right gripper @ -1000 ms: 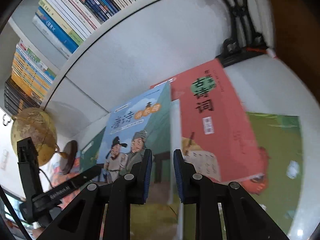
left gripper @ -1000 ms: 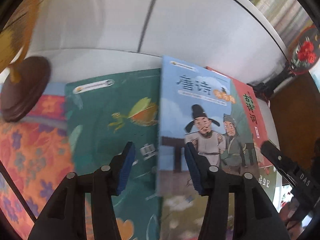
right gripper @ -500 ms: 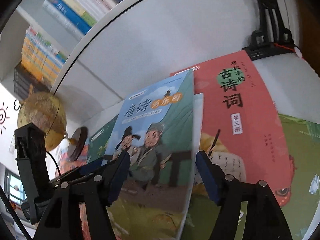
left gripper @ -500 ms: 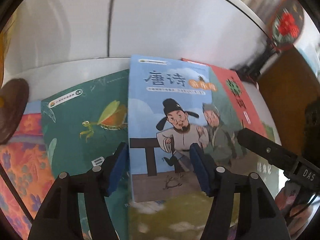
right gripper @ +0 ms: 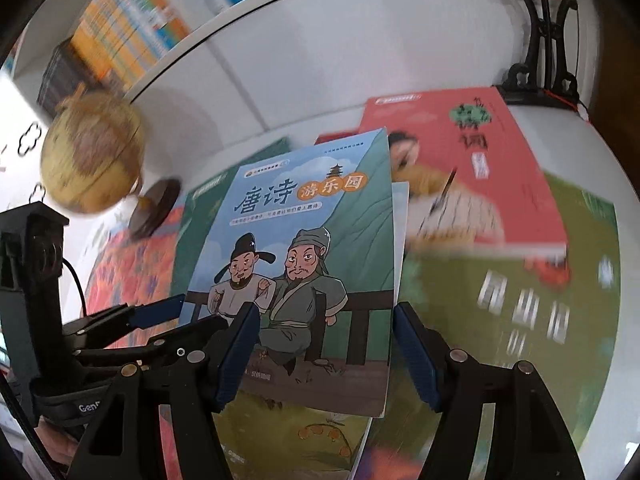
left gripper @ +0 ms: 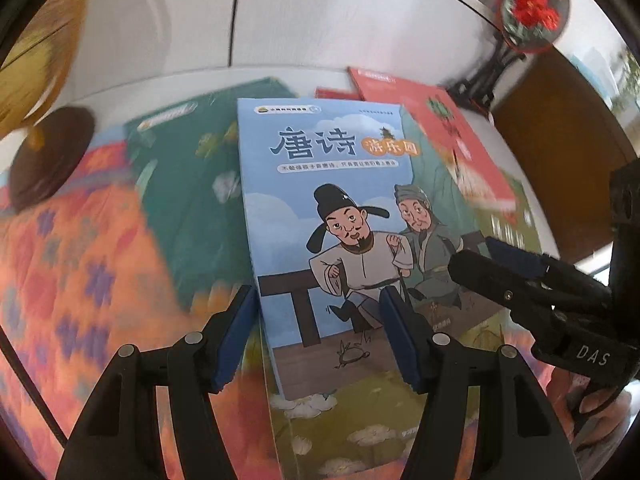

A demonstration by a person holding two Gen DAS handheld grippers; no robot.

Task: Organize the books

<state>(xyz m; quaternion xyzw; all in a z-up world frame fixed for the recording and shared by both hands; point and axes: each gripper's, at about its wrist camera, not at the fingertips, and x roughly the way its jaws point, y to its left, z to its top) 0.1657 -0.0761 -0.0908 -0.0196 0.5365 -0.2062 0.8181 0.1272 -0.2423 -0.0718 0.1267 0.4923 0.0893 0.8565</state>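
Left gripper (left gripper: 318,336): set wide, blue pads on either side of the blue book's near-left corner; contact with the cover cannot be told. Also seen in the right wrist view at 9 o'clock (right gripper: 192,312), reaching toward the book's left edge.
Right gripper (right gripper: 322,350): set wide, fingers spread past both side edges of the blue book's lower part; no grasp is seen. In the left wrist view it enters from 3 o'clock (left gripper: 480,258), fingertips over the book's right edge.
Blue book (left gripper: 336,216): Tang-poetry cover with two cartoon figures, lying face up at picture centre on top of the other books; in the right wrist view (right gripper: 304,248) a white page edge is seen along its right side.
Yellow-green book (right gripper: 300,432): partly covered by the blue book, showing at 6 o'clock.
Dark green book (left gripper: 188,200): lying under the blue book's left side, at 10 o'clock from the left gripper.
Orange patterned book (left gripper: 80,272): at 9 o'clock, beside the dark green book, blurred.
Green book (right gripper: 520,320): at 3 o'clock, large, partly under the red book.
Red book (right gripper: 472,168): at 1 o'clock beyond the blue book, lying flat.
Globe (right gripper: 94,156): at 10 o'clock, on a dark round base (left gripper: 50,160).
Fan stand (right gripper: 548,76): at 1 o'clock, black, just behind the red book.
Shelved books (right gripper: 132,36): farthest, at 11 o'clock, spines blurred.
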